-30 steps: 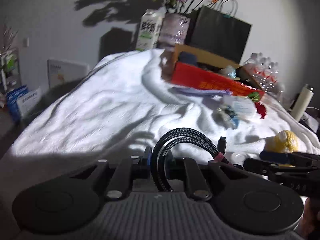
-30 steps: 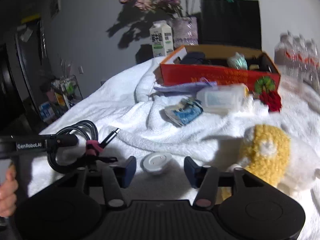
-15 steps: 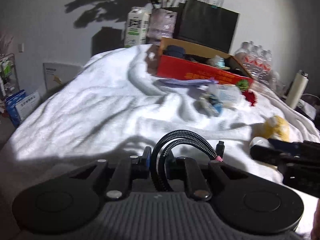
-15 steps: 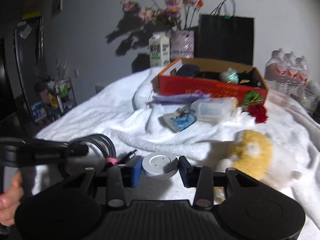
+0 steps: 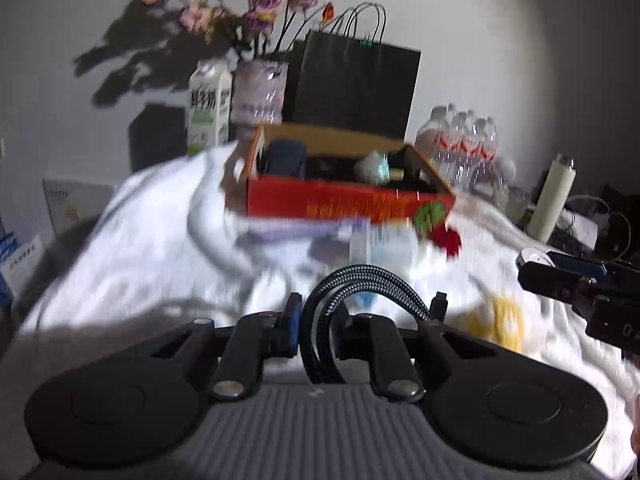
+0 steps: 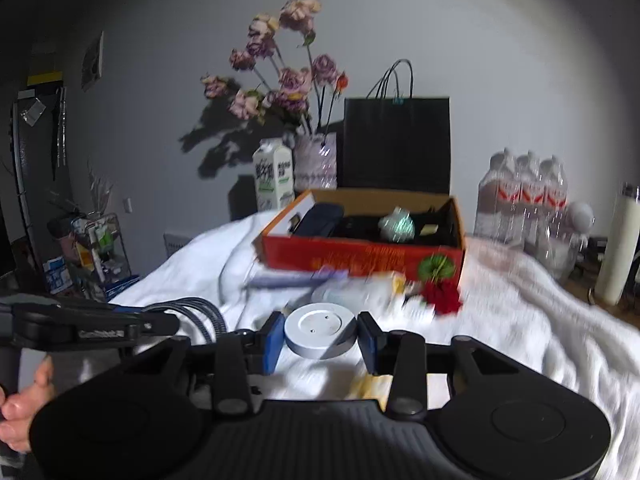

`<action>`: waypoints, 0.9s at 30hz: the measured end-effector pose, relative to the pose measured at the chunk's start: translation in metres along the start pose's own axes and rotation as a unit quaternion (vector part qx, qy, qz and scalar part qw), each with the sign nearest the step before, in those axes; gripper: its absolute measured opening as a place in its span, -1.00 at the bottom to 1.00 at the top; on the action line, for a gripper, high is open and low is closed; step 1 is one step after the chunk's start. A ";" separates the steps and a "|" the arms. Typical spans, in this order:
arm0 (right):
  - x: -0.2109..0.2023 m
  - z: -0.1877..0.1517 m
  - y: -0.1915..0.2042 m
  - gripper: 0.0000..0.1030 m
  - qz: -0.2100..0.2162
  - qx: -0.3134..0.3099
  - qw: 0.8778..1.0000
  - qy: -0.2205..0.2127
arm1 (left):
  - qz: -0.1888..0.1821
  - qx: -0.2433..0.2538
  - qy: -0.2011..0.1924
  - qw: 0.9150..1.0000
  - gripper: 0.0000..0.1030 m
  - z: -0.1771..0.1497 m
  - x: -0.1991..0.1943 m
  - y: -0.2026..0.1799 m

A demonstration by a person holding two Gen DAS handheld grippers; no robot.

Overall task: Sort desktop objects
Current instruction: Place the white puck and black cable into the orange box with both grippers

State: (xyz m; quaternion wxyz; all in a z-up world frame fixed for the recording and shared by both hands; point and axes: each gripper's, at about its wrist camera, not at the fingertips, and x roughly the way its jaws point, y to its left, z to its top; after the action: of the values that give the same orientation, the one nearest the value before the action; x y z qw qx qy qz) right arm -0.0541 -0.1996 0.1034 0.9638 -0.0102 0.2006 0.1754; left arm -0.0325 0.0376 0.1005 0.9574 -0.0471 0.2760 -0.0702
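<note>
Far left of the right wrist view: a hand (image 6: 18, 408) gripping the handle of the left gripper (image 5: 316, 334), jaws clamped on a coiled braided cable (image 5: 360, 284) whose loops rise above the fingers, held off the white blanket (image 5: 140, 256). Next along, in the right wrist view, the right gripper (image 6: 320, 338), blue pads (image 6: 272, 340) pressed against both sides of a round silver puck (image 6: 320, 330), lifted clear of the cloth. Behind both, midway across, a red cardboard box (image 6: 360, 256) sitting open on the blanket, with a dark pouch (image 6: 320, 218) and a pale green ball (image 6: 396, 226) inside. Just in front of the box, blurred: a purple flat item (image 6: 288, 278), a clear plastic bottle (image 6: 352, 294) lying down, a red flower (image 6: 440, 294). Against the wall behind the box: a milk carton (image 6: 272, 178), a vase of dried roses (image 6: 316, 160), a black paper bag (image 6: 396, 144). Rightward, a pack of water bottles (image 6: 524, 200), then a tall cream flask (image 6: 618, 244) at the edge. Below the right gripper's fingers, a yellow plush toy (image 5: 496, 322), too blurred for detail.
</note>
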 end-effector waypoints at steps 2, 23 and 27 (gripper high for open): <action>0.012 0.024 -0.013 -0.26 0.000 -0.008 1.000 -0.014 | -0.009 -0.002 0.001 1.000 -0.70 0.031 0.016 0.004; 0.379 0.165 -0.166 -0.26 -0.050 0.070 0.985 0.150 | 0.059 0.034 0.075 0.995 -0.64 0.209 0.357 -0.014; 0.417 0.155 -0.171 -0.22 -0.067 0.073 0.980 0.173 | 0.075 0.038 0.068 0.994 -0.27 0.212 0.373 -0.017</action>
State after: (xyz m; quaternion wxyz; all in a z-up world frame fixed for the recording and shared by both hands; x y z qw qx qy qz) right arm 0.4220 -0.2068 0.0743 0.9222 0.0170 0.3755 0.0908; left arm 0.3921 -0.0282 0.0868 0.9401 0.0156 0.3404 -0.0114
